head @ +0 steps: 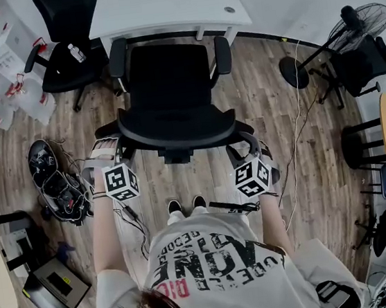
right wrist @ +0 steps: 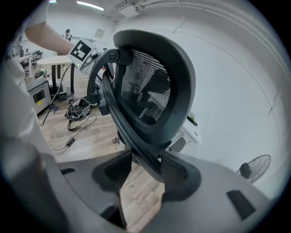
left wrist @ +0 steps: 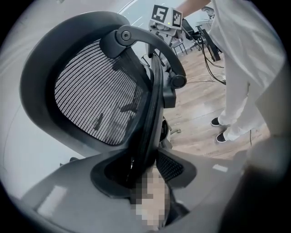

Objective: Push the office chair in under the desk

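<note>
Ahead: I see the office chair (head: 172,96) right at the desk (head: 162,14) edge.
Left: second chair (head: 69,57) just beside.
Right: open floor (head: 269,116) before the fan (head: 365,20).

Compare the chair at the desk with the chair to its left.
The desk chair sits square to the desk, held at its backrest by the left gripper and right gripper; the left chair stands off the desk's corner, untouched. The desk chair's seat is bare; the left chair's carries a bottle. Both are black, with armrests.
</note>
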`<state>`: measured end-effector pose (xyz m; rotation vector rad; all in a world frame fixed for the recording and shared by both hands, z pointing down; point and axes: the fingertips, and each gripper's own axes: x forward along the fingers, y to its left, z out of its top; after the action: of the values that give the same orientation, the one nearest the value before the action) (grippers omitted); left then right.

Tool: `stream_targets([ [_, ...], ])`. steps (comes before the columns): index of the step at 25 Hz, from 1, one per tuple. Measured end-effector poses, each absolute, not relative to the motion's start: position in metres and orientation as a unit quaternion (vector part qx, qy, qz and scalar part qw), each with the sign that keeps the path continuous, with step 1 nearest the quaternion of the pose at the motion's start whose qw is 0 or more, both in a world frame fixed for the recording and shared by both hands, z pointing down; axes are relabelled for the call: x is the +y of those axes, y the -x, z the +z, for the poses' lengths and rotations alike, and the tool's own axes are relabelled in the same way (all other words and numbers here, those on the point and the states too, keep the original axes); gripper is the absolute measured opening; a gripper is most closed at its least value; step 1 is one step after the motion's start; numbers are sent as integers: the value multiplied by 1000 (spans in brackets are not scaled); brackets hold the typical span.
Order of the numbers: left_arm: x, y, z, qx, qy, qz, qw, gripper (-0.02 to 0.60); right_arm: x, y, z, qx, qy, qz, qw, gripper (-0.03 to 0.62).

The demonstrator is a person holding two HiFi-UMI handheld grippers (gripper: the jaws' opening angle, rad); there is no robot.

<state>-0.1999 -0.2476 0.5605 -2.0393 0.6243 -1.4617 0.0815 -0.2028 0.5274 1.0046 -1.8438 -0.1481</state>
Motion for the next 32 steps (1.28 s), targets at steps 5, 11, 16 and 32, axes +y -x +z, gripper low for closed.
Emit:
stream_targets([
  [5,-258,200,561,238,756,-545,275,181,-213,-82,528,-763,-411,-66,494,191],
  [11,-269,201,560,238,757,-543,274,181,-224,-81,527,-759,-411,-70,500,192],
  [16,-272,197,559,235,759,-538,280,181,-232,-85,528,-752,-416,-74,506,192],
  [32,-291,188,560,243,758,-538,277,181,-256,-94,530,-748,-415,-82,512,192],
])
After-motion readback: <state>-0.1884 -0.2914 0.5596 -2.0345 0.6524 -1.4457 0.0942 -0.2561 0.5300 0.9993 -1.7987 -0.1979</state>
